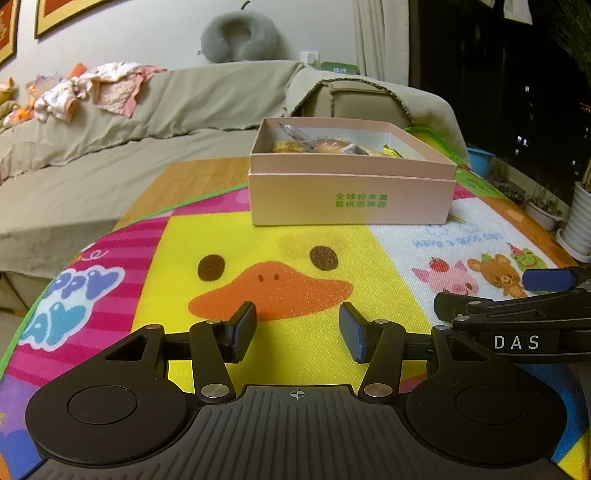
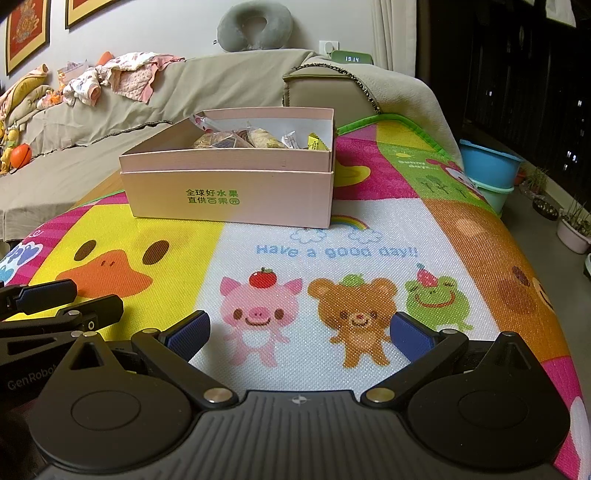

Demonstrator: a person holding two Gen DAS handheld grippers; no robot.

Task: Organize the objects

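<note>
A pink open box (image 1: 351,195) (image 2: 229,195) with green print stands on the colourful cartoon mat (image 1: 295,258) (image 2: 332,251), well ahead of both grippers. Inside it lie several wrapped snacks (image 1: 325,146) (image 2: 243,138). My left gripper (image 1: 297,328) hovers low over the yellow duck picture, open, with nothing between its fingers. My right gripper (image 2: 299,334) hovers over the pig and bear pictures, open wider and empty too. Each gripper shows at the edge of the other's view: the right one (image 1: 517,314) and the left one (image 2: 55,306).
A sofa (image 1: 129,122) (image 2: 110,122) under a beige cover stands behind the mat, with a pile of clothes (image 1: 92,90) (image 2: 118,75) and a grey neck pillow (image 1: 240,35) on it. Blue basins (image 2: 487,166) and potted plants (image 2: 572,229) stand at the right.
</note>
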